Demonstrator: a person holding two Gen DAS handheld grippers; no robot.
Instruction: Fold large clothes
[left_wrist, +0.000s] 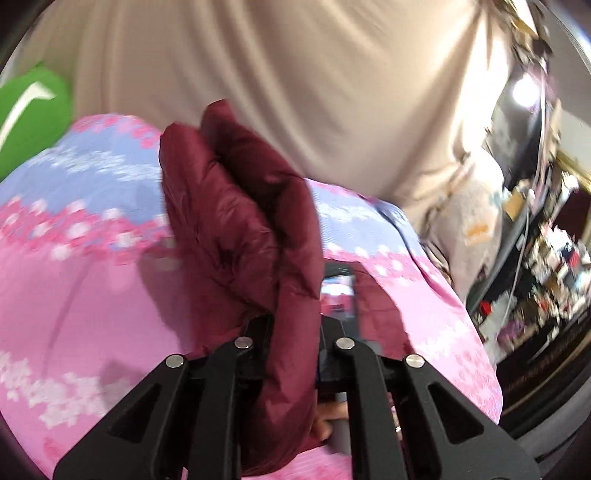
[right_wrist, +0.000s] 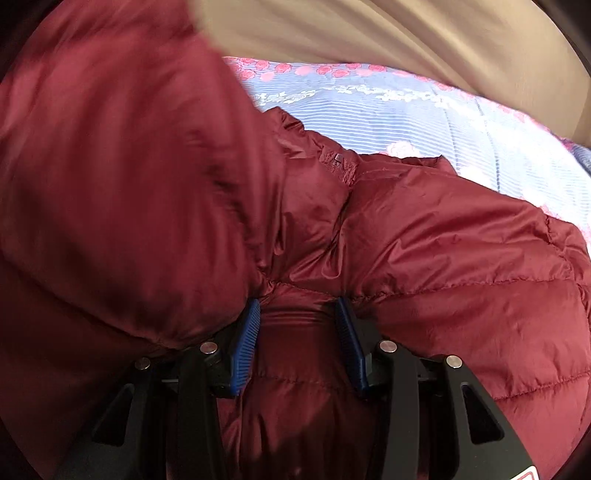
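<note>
Bedsheet (left_wrist: 74, 280), pink/blue floral, lies under our maroon puffer jacket (right_wrist: 443, 258). Jacket fold sticks up toward 12 o'clock, pinched tight by left gripper (left_wrist: 291, 332). Right gripper (right_wrist: 295, 332) half-open w/ jacket fabric between pads, grip unclear.

No readable text anywhere, white mark on green item (left_wrist: 33, 107) too blurred to read
</note>
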